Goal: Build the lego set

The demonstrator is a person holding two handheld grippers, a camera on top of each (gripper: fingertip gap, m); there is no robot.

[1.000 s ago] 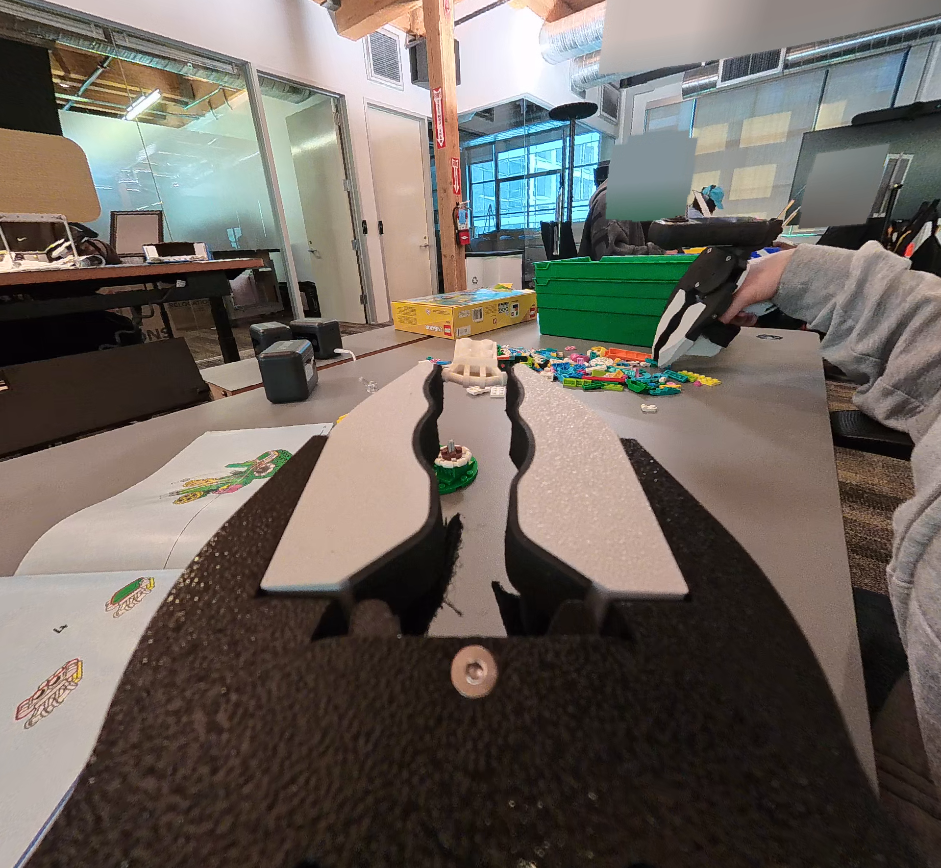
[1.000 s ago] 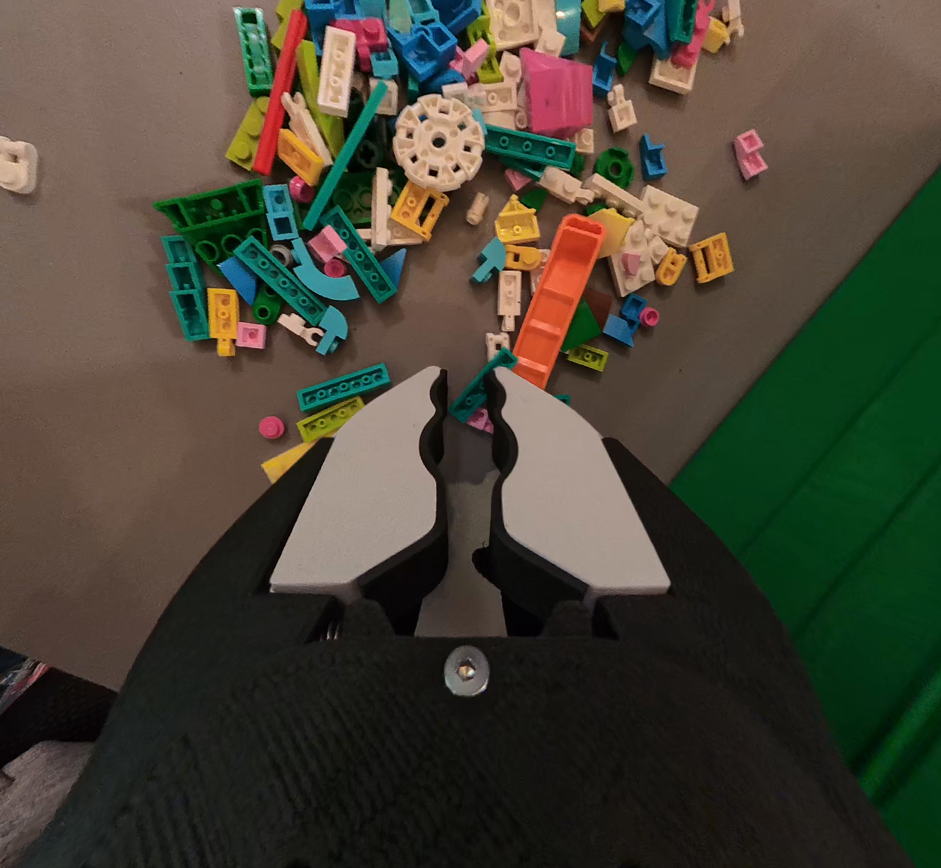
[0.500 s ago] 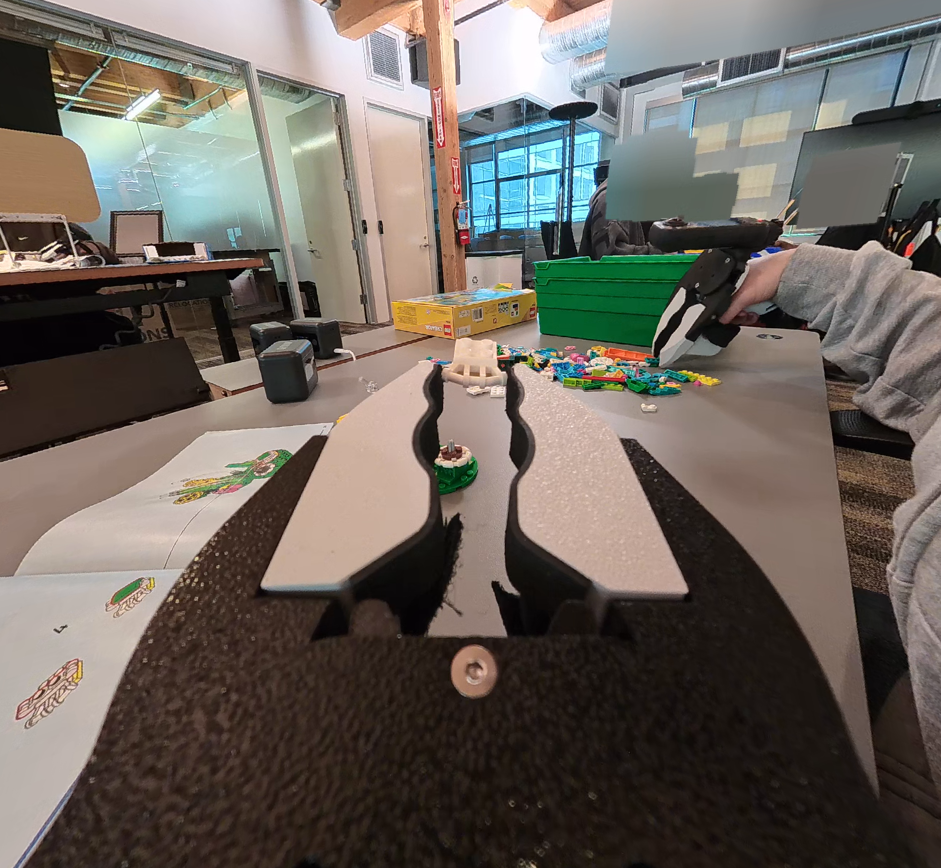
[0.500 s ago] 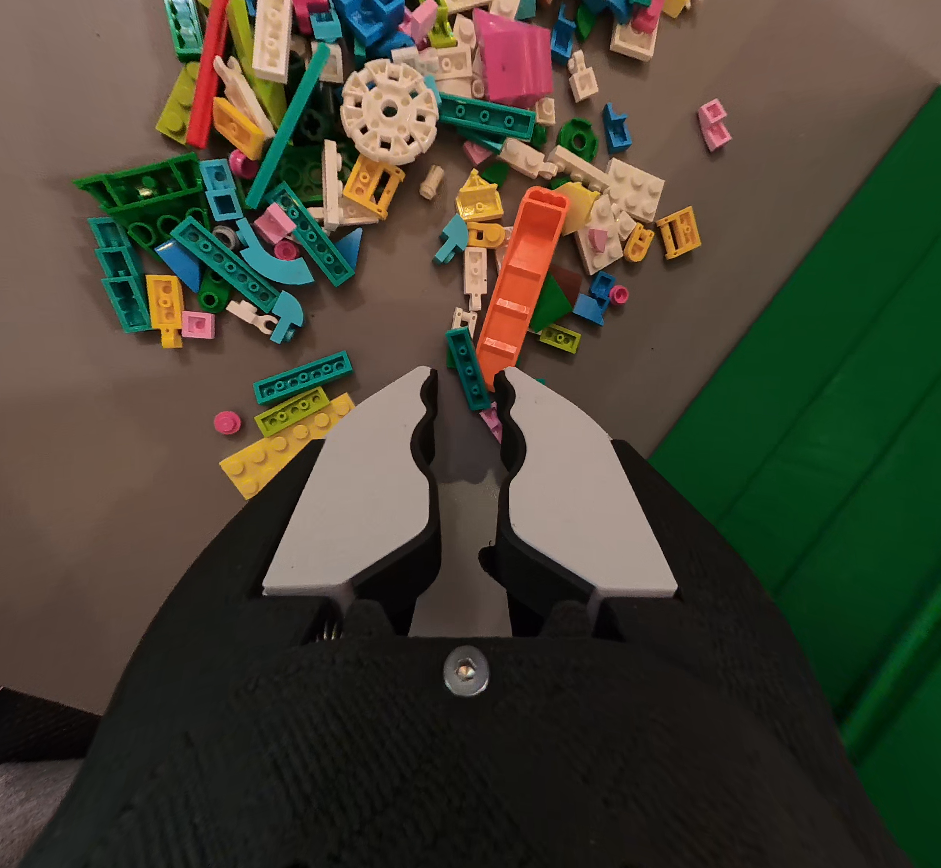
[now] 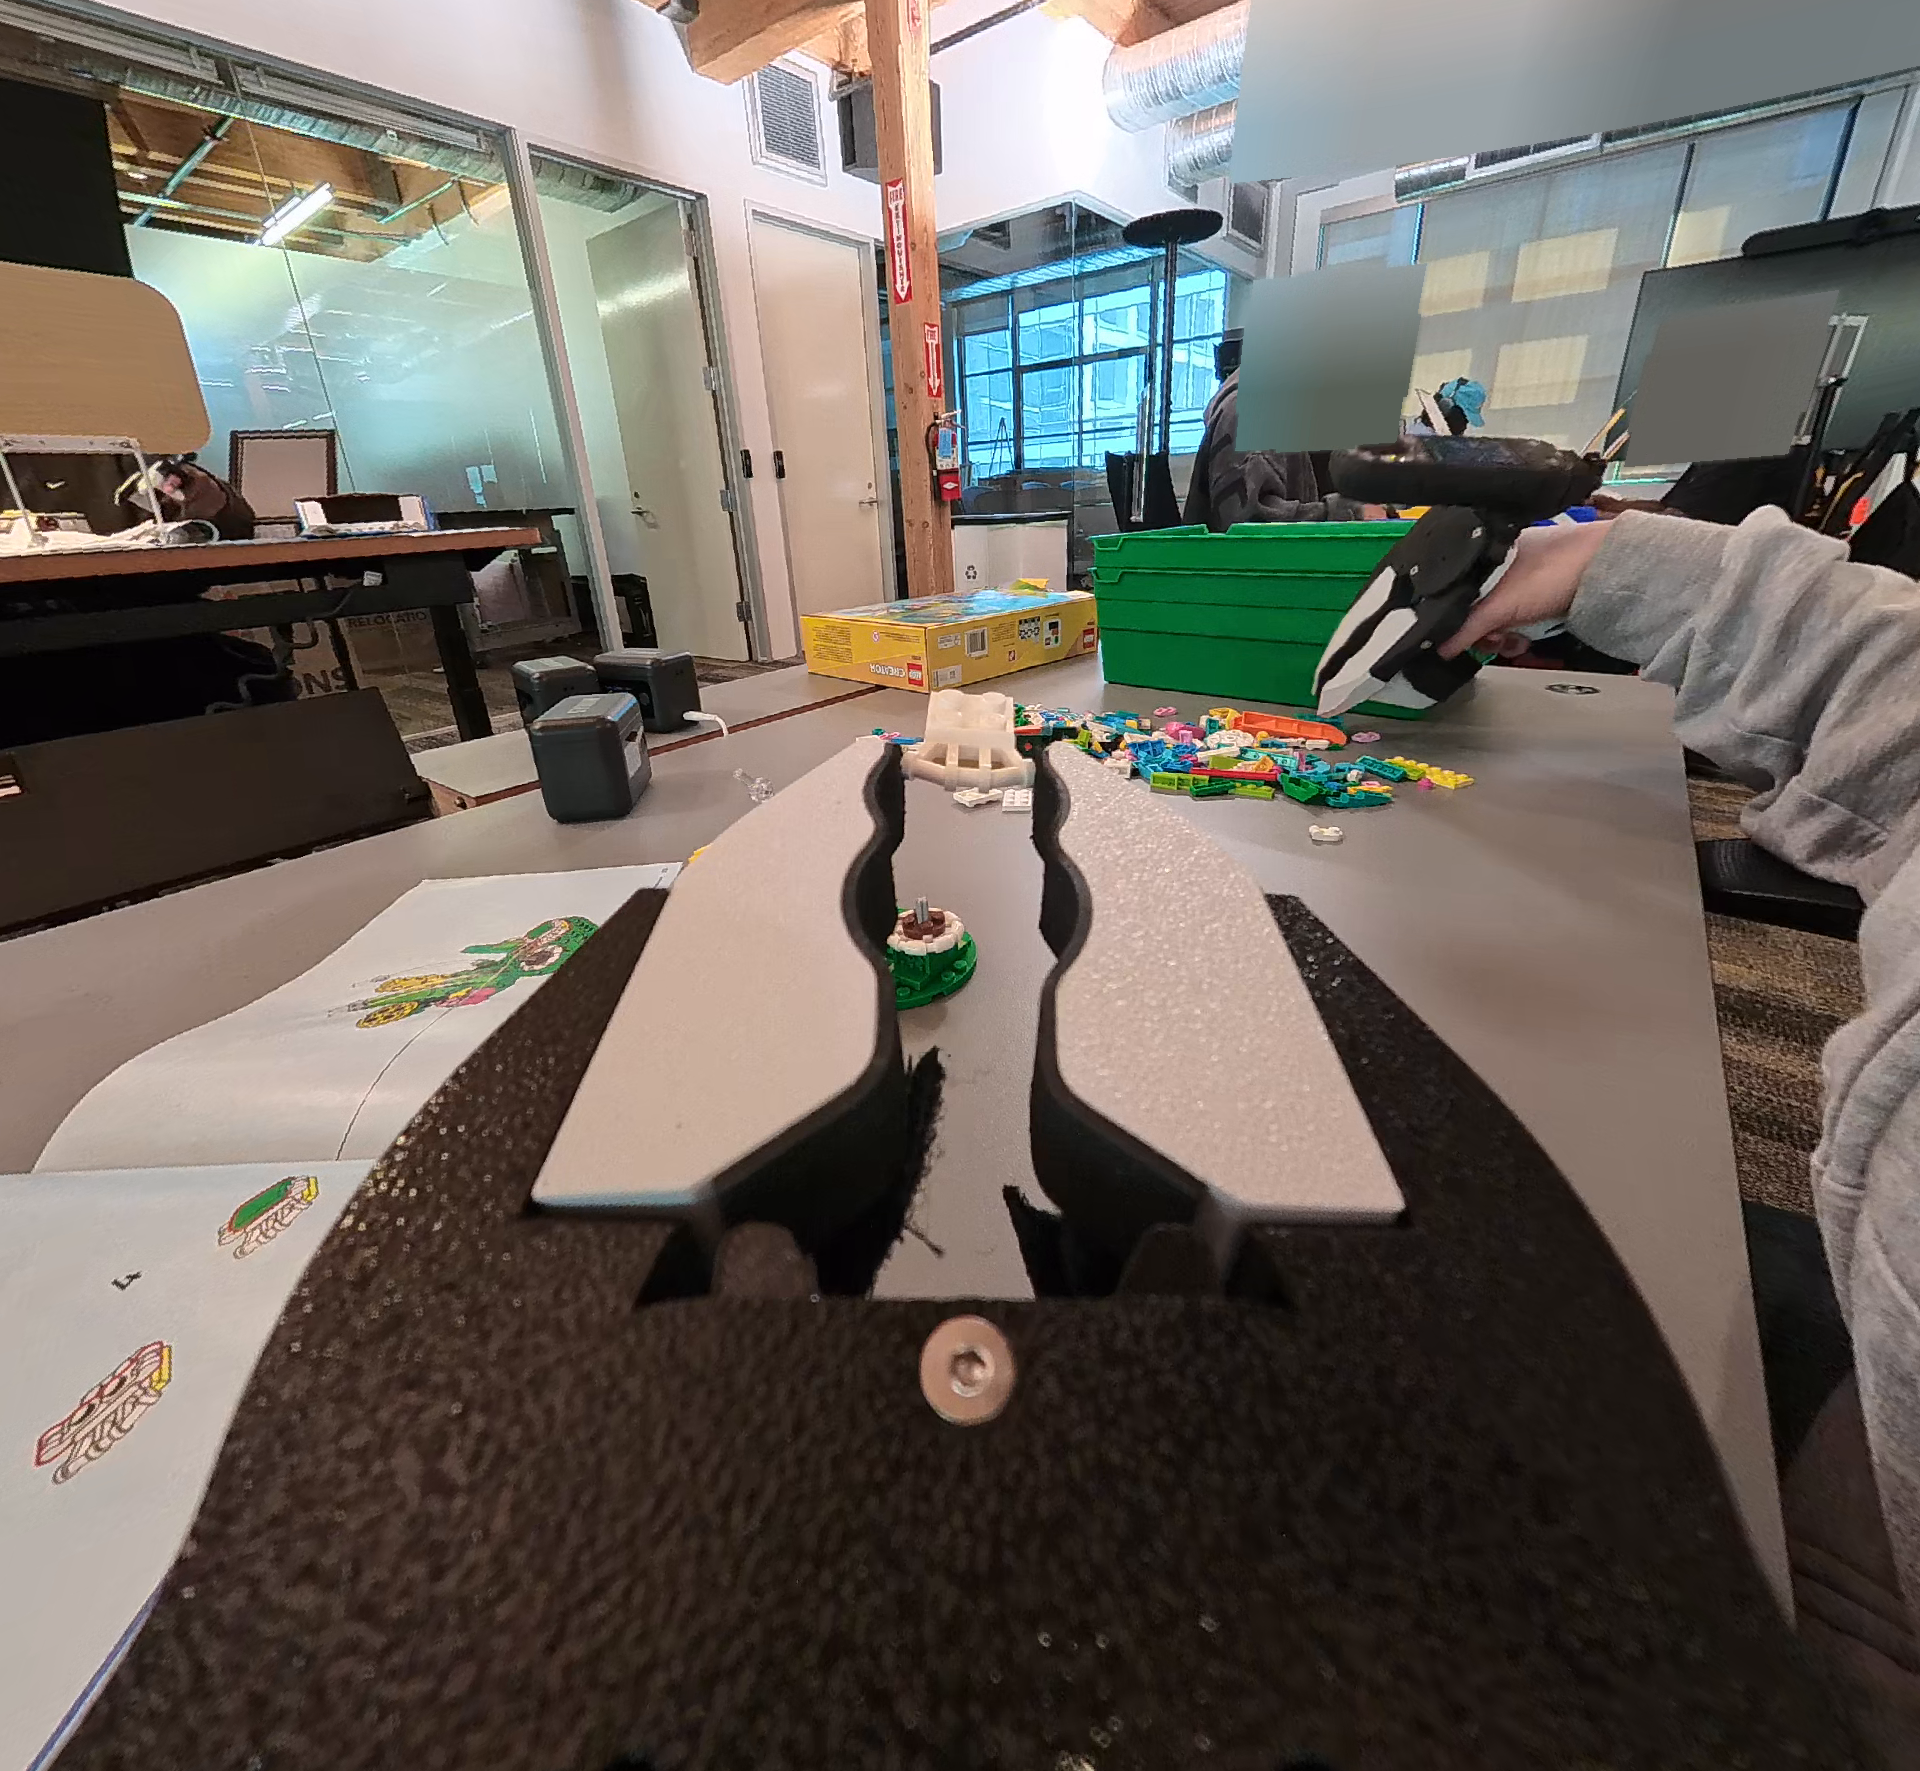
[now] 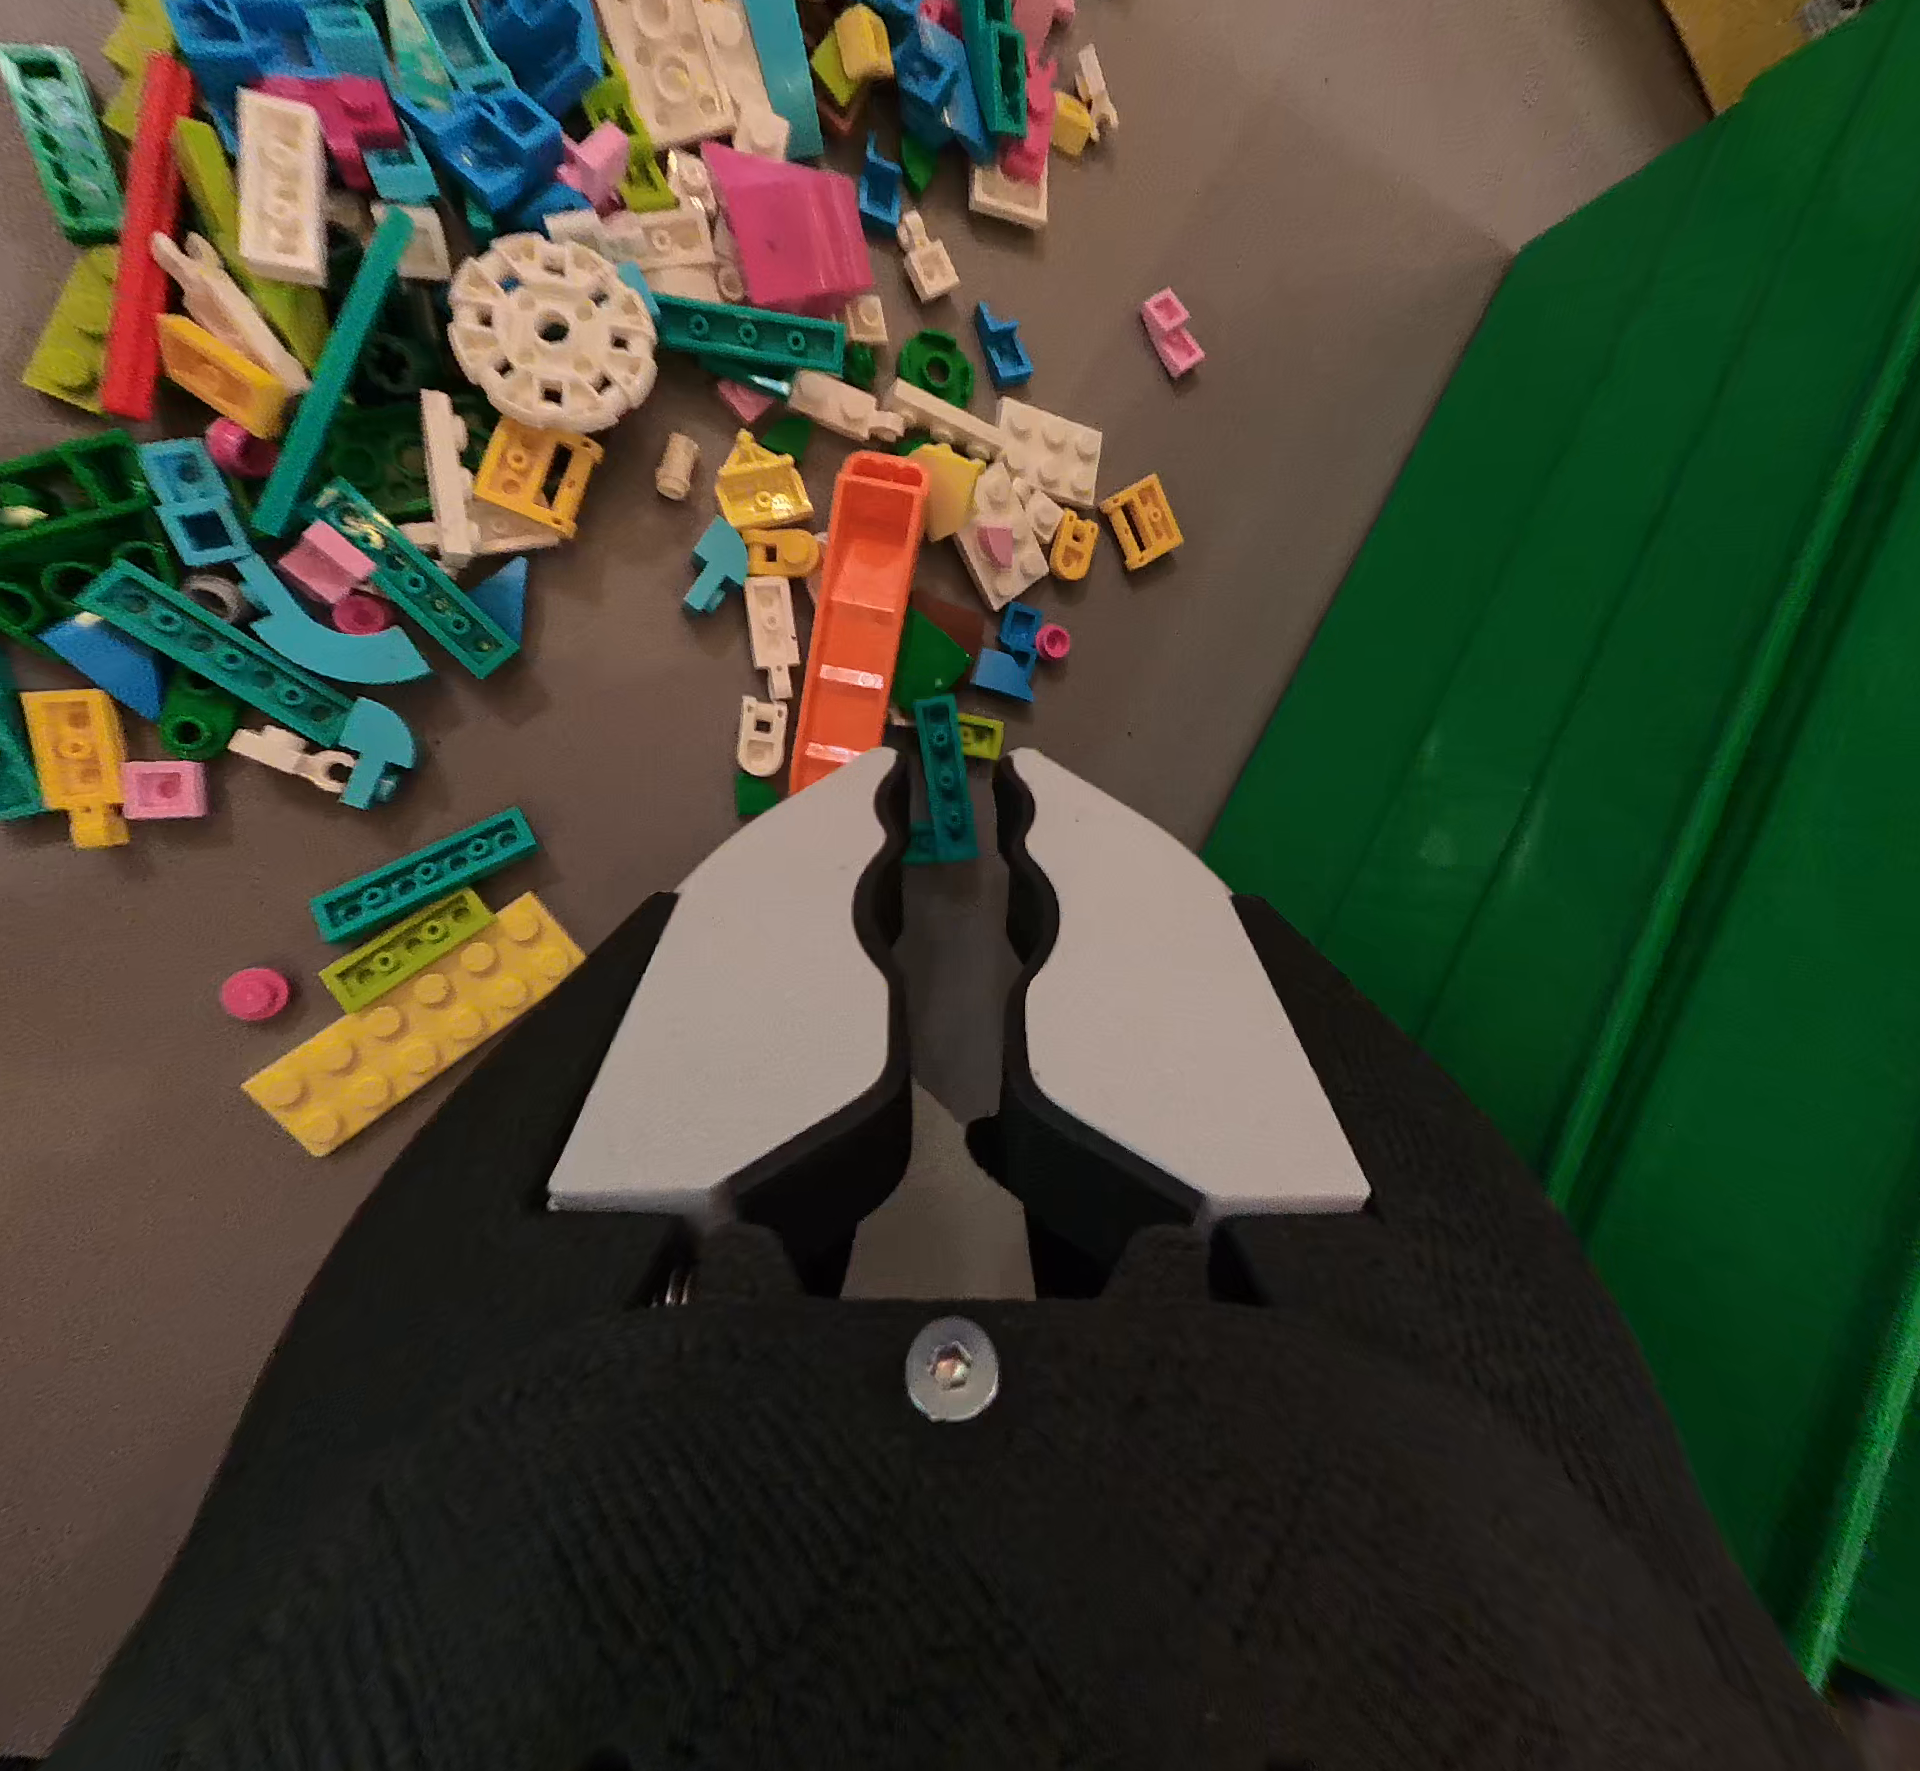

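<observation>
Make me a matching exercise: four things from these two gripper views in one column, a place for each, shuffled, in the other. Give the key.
Things
1. teal plate
2. green round assembly
3. white round gear piece
4. yellow box

Places
A. beside the stacked green bins
B. in the thick of the loose brick pile
C. between the right gripper fingertips
D. on the table, seen between the left gripper fingers

Pairs: 1-C, 2-D, 3-B, 4-A
</observation>
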